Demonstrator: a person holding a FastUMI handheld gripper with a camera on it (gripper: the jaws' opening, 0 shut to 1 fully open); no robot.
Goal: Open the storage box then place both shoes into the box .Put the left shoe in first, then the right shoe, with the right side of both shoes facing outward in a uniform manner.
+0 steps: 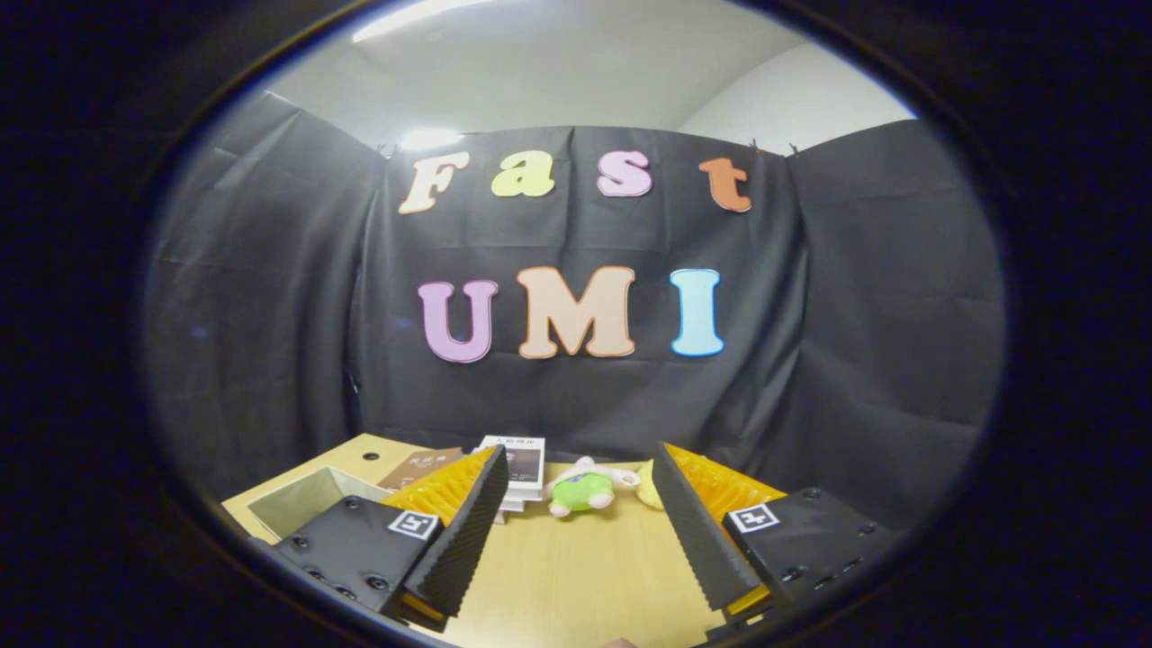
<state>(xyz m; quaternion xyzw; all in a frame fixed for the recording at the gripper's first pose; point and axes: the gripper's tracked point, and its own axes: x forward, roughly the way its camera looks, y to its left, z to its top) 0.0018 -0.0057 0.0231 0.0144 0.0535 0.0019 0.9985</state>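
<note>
Tongs [576, 490] gape empty, half-hiding books [520, 468] and plush toy [583, 490].

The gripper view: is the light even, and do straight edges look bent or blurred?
In the gripper view, ceiling lights glare above the cloth wall; the wall's top edge bows from fisheye distortion; the open tongs, wooden table and green plush toy look fairly sharp, dimming outward.

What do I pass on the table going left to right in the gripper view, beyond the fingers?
Open grey box → brown booklet → stack of books → green plush toy → yellow plush, partly behind a finger. The gripper is open, holding nothing, with bare wooden table between its fingers.
</note>
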